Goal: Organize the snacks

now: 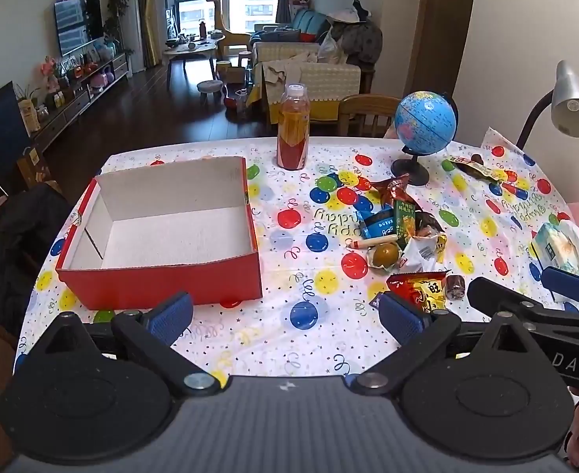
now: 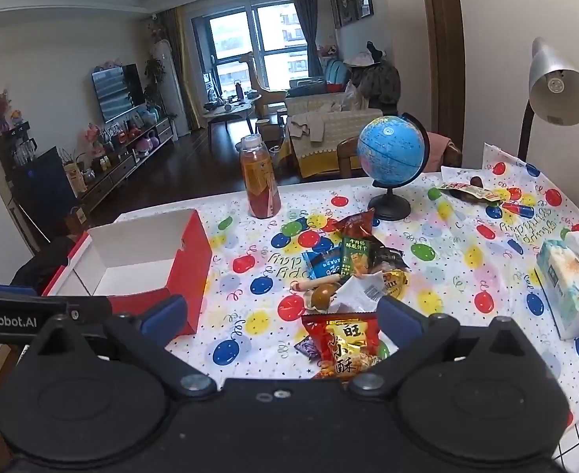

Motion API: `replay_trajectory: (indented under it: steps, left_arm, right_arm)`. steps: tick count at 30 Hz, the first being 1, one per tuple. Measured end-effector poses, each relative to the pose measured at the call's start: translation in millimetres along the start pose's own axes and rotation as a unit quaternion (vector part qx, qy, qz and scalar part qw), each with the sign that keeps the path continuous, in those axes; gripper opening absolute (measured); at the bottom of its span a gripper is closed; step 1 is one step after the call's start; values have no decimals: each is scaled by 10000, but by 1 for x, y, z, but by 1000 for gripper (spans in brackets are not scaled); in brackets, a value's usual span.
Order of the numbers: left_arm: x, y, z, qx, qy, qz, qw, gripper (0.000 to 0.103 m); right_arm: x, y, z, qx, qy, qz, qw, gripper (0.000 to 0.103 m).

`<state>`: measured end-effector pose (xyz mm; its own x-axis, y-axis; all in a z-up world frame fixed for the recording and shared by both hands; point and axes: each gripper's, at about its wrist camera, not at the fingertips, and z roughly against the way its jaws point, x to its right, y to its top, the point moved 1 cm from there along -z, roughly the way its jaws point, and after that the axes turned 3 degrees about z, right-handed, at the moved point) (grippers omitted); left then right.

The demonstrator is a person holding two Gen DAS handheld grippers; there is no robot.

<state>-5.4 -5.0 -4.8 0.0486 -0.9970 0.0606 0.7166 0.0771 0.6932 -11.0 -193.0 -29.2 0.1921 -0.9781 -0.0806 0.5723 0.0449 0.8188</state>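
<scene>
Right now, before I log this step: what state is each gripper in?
Left gripper: open, holding nothing.
Right gripper: open, holding nothing; the red snack bag lies between its fingers, ungripped.

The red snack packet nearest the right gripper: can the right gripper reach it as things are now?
Probably yes. The right gripper is open and empty, and the red snack packet lies flat on the tablecloth just ahead, partly between its fingers. Nothing covers it; a small purple packet touches its left edge.
</scene>
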Motion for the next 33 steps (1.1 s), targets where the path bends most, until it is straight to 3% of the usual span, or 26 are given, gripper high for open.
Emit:
replay_trajectory:
  steps: [33]
  left_arm:
    - [2,-3,13,72,93,-43,9999,101]
  right_arm:
    - [-6,-2,9,106,42,146,9998,102]
